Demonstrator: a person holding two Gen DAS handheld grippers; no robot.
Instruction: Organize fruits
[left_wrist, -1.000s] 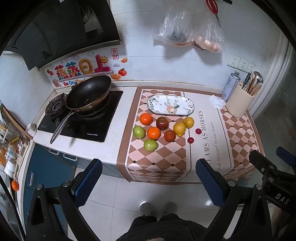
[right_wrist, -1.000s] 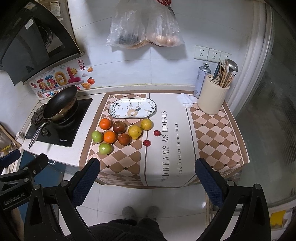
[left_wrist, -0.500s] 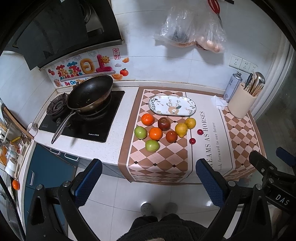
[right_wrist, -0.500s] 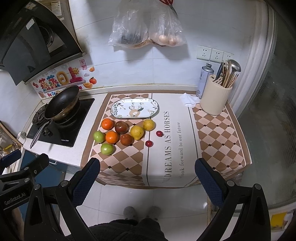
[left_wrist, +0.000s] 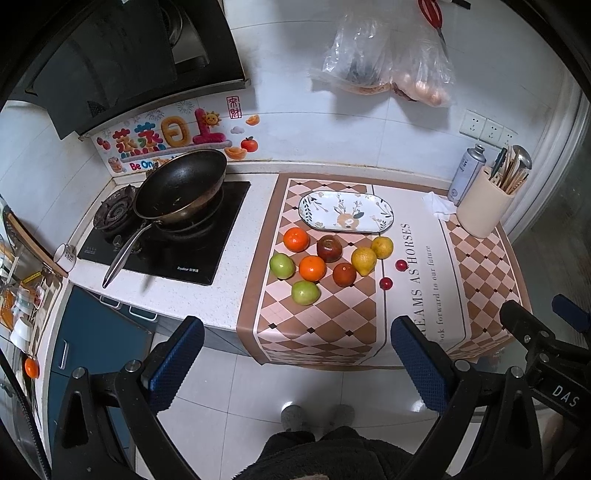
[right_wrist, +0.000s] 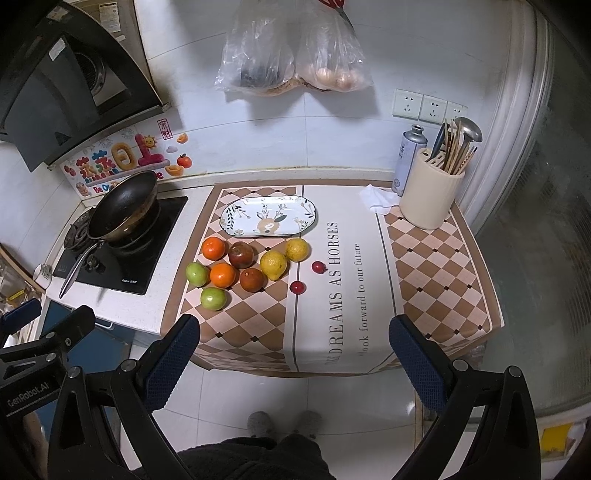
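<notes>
In the left wrist view, the left hand-held gripper (left_wrist: 295, 363) is spread wide with nothing between its blue pads, and it hangs above the floor in front of the table (left_wrist: 236, 306). On the checked cloth (left_wrist: 321, 325) the fruits lie in a loose group just in front of the oval plate (left_wrist: 345, 212), which carries no fruit. There are two oranges (left_wrist: 296, 239) (left_wrist: 312, 267), two green apples (left_wrist: 282, 265) (left_wrist: 305, 292), two dark red fruits (left_wrist: 329, 248) (left_wrist: 344, 274), two yellow fruits (left_wrist: 364, 260) (left_wrist: 382, 247) and two small red cherries (left_wrist: 401, 264) (left_wrist: 386, 283) a little apart on the right. A black pan (left_wrist: 181, 190) stands on the stove at the left.

In the right wrist view, the right hand-held gripper (right_wrist: 293, 363) is also wide open and holds nothing, well short of the table edge. The same fruits lie between the plate (right_wrist: 268, 216) and the near edge of the cloth, the cherries (right_wrist: 318, 267) (right_wrist: 297, 287) just beside the printed words. A beige utensil holder (right_wrist: 430, 201) stands at the far right corner, with a spray can (right_wrist: 409, 160) behind it.
</notes>
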